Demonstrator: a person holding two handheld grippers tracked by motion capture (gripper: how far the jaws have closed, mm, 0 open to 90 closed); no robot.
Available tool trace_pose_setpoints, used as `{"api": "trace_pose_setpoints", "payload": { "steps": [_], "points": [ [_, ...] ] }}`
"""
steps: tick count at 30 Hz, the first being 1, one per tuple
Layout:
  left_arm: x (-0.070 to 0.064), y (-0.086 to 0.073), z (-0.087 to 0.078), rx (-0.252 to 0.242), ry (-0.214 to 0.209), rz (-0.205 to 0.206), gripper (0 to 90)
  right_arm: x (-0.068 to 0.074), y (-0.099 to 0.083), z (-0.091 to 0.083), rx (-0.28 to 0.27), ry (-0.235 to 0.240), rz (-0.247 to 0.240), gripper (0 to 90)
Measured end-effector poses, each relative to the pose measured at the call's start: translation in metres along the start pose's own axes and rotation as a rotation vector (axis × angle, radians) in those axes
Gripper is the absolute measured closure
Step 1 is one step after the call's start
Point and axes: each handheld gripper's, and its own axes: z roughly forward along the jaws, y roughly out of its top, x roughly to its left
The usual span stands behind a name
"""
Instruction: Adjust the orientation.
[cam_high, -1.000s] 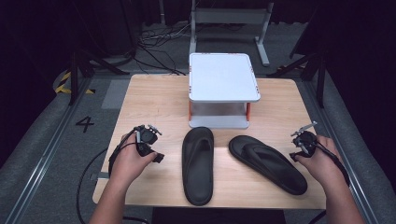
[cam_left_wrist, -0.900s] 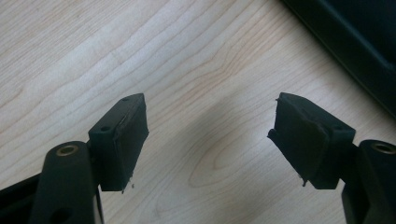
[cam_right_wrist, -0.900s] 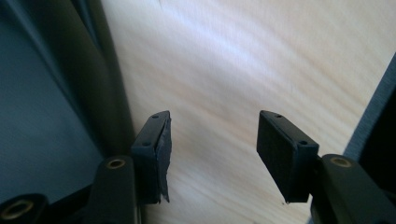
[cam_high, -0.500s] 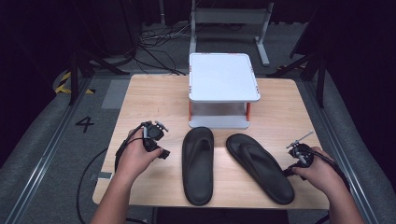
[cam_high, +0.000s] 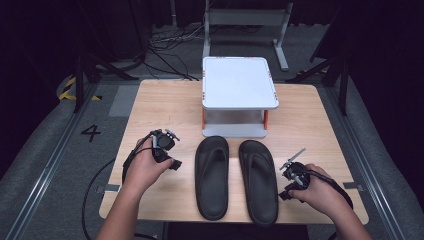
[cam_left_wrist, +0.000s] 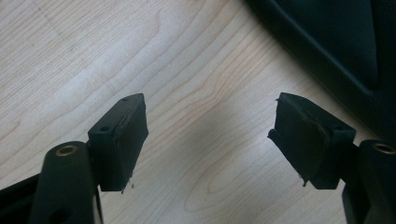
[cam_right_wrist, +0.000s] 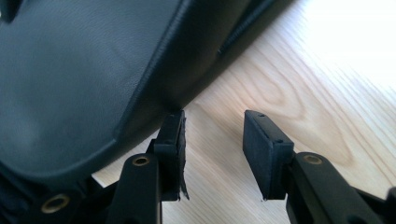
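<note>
Judging from how things lie, the pairing of the two black flip-flops looks nearly finished: the left flip-flop (cam_high: 211, 177) and the right flip-flop (cam_high: 258, 180) rest side by side, soles down and toes toward the far edge of the table (cam_high: 165, 107), close together near its front edge and just in front of the white two-tier stand (cam_high: 239, 82). What may be left is a small nudge to square the right one, whose heel reaches a little closer to the front edge, and then lifting them somewhere, perhaps onto the stand, though that is only a guess. Both sandals are matte black, thick-soled, with a Y-shaped thong strap. The right gripper (cam_right_wrist: 212, 135) has its jaws parted with nothing between them, one jaw right against the right flip-flop's outer rim. The left gripper (cam_left_wrist: 210, 135) is spread wide over bare wood, holding nothing, with the left flip-flop's edge just beside it
</note>
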Motion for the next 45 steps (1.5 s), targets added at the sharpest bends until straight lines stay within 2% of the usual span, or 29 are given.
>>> {"api": "trace_pose_setpoints", "payload": {
  "steps": [4, 10, 11, 14, 17, 19, 20, 23, 24, 25, 26, 28, 29, 31, 32, 35, 36, 39, 41, 43, 45],
  "points": [
    [0.0, -0.005, -0.001, 0.003, 0.005, -0.011, 26.9, 0.008, 0.006, 0.002, -0.003, 0.016, -0.029, 60.4],
    [0.001, -0.011, -0.003, 0.001, 0.008, -0.021, 26.9, 0.021, 0.017, 0.005, -0.037, 0.038, -0.075, 58.7],
    [0.001, -0.011, -0.003, 0.003, 0.009, -0.023, 27.0, 0.022, 0.019, 0.006, -0.049, 0.039, -0.086, 56.9],
    [0.001, -0.011, -0.002, 0.005, 0.009, -0.021, 26.9, 0.018, 0.02, 0.008, -0.059, 0.038, -0.082, 52.2],
    [0.001, -0.011, -0.002, 0.002, 0.006, -0.025, 26.9, 0.013, 0.018, 0.003, -0.076, -0.001, -0.071, 52.4],
    [0.002, -0.01, -0.002, 0.002, 0.006, -0.024, 27.0, 0.008, 0.02, -0.004, -0.116, -0.032, -0.052, 52.6],
    [0.002, -0.01, -0.002, 0.002, 0.006, -0.024, 26.9, 0.006, 0.023, -0.009, -0.13, -0.074, -0.051, 53.9],
    [0.001, -0.01, -0.002, 0.005, 0.01, -0.021, 26.9, -0.003, 0.032, -0.013, -0.162, -0.153, -0.029, 57.0],
    [0.001, -0.01, -0.002, 0.004, 0.01, -0.02, 27.0, -0.008, 0.037, -0.011, -0.161, -0.189, -0.016, 58.1],
    [0.001, -0.01, -0.002, 0.004, 0.01, -0.02, 27.0, -0.008, 0.037, -0.011, -0.161, -0.189, -0.016, 58.1],
    [0.0, -0.011, -0.002, 0.002, 0.006, -0.022, 27.0, -0.013, 0.041, -0.007, -0.146, -0.214, -0.014, 58.8],
    [0.001, -0.011, -0.002, 0.001, 0.008, -0.02, 27.0, -0.02, 0.049, 0.002, -0.126, -0.236, -0.004, 59.3],
    [0.001, -0.012, -0.002, 0.002, 0.006, -0.031, 27.0, -0.022, 0.051, 0.006, -0.124, -0.245, -0.002, 59.4],
    [0.002, -0.013, -0.002, 0.003, 0.008, -0.029, 27.0, -0.026, 0.057, 0.012, -0.109, -0.241, 0.011, 60.6],
    [0.003, -0.014, -0.002, 0.004, 0.006, -0.029, 27.0, -0.026, 0.057, 0.012, -0.125, -0.228, 0.019, 60.4],
    [0.003, -0.014, -0.001, 0.005, 0.008, -0.03, 27.0, -0.026, 0.06, 0.009, -0.213, -0.141, 0.064, 56.7],
    [0.002, -0.013, -0.001, 0.005, 0.009, -0.03, 27.0, -0.024, 0.061, 0.008, -0.228, -0.131, 0.071, 56.1],
    [0.002, -0.013, -0.002, 0.006, 0.008, -0.024, 27.0, -0.017, 0.062, 0.007, -0.23, -0.156, 0.055, 54.4],
    [0.001, -0.012, -0.002, 0.003, 0.006, -0.029, 26.9, -0.014, 0.06, 0.005, -0.256, -0.132, 0.063, 48.3],
    [0.002, -0.012, -0.002, -0.002, 0.004, -0.027, 27.0, -0.012, 0.057, 0.0, -0.286, -0.109, 0.078, 47.5],
    [0.003, -0.012, -0.002, -0.004, 0.0, -0.027, 27.0, -0.009, 0.055, -0.007, -0.305, -0.12, 0.08, 47.7]
  ]
}}
